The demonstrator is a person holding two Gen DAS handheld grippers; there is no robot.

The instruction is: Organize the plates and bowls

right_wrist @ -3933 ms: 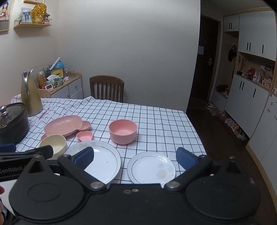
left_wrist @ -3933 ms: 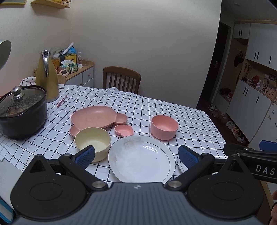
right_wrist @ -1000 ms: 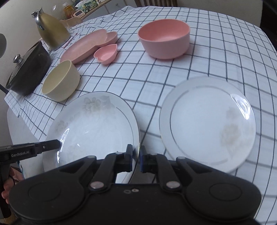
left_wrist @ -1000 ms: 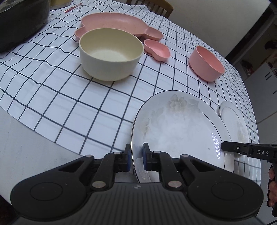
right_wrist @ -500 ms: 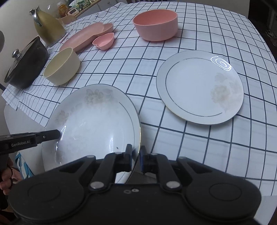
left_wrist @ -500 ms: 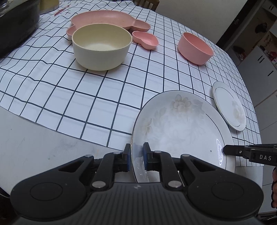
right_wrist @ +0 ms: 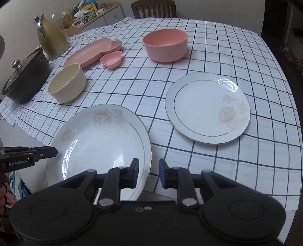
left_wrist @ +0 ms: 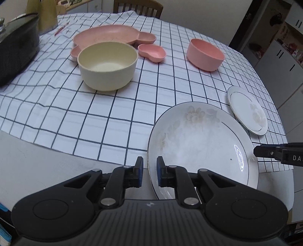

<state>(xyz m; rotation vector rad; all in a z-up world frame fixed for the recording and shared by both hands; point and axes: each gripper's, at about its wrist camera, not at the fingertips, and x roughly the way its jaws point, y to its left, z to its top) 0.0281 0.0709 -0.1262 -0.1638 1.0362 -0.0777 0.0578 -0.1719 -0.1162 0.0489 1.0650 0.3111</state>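
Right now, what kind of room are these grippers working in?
Most likely a home dining area. A table under a checked tablecloth holds dishes: a large white plate, a pink bowl and a lidded black pot. A wooden chair stands at the far side.

Table [left_wrist: 28,170] wearing checked cloth [left_wrist: 113,106]; bowls, plates, black pot [right_wrist: 26,79], gold jug [right_wrist: 51,37] sitting on cloth.

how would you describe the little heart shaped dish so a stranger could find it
On the checked tablecloth, find the long pink tray near the gold jug. The heart-shaped dish sits by its right end: pink too, but the smallest piece, with a pointed tip.
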